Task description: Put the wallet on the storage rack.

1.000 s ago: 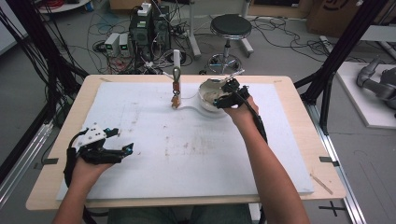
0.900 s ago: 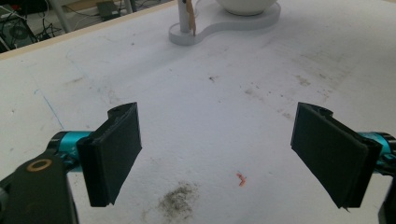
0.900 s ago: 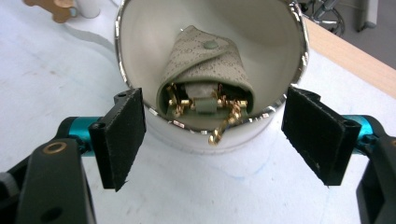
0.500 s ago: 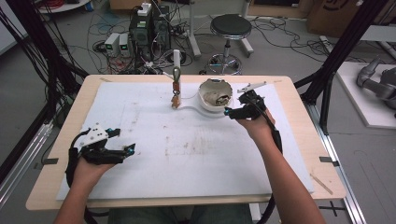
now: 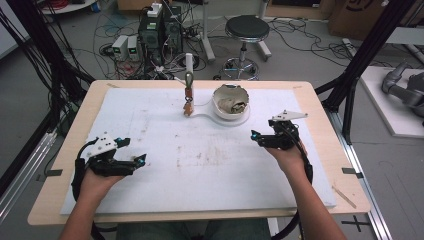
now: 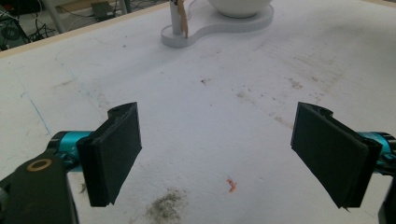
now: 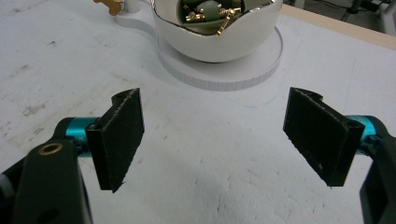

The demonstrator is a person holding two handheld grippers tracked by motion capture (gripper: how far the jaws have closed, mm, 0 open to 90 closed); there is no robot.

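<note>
Bowl [image 7: 219,35] — rim cut by the top edge in right gripper view; its green and gold contents [image 7: 205,11] too small to identify. Left gripper view: bowl cropped to its underside, thin post [image 6: 176,18] on white stand [image 6: 219,25] cut off at top — hanging piece unclear

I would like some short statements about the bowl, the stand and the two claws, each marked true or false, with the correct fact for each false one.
1. The white bowl holds small green and gold pieces. True.
2. The right claw is shut on the bowl. False: its jaws are open with nothing between them, and the bowl is ahead of it, untouched.
3. The bowl sits on a white round base. True.
4. The left claw holds an orange scrap. False: its jaws are open; a small orange scrap lies on the white mat.
5. A thin post stands left of the bowl in the high view. True.
</note>
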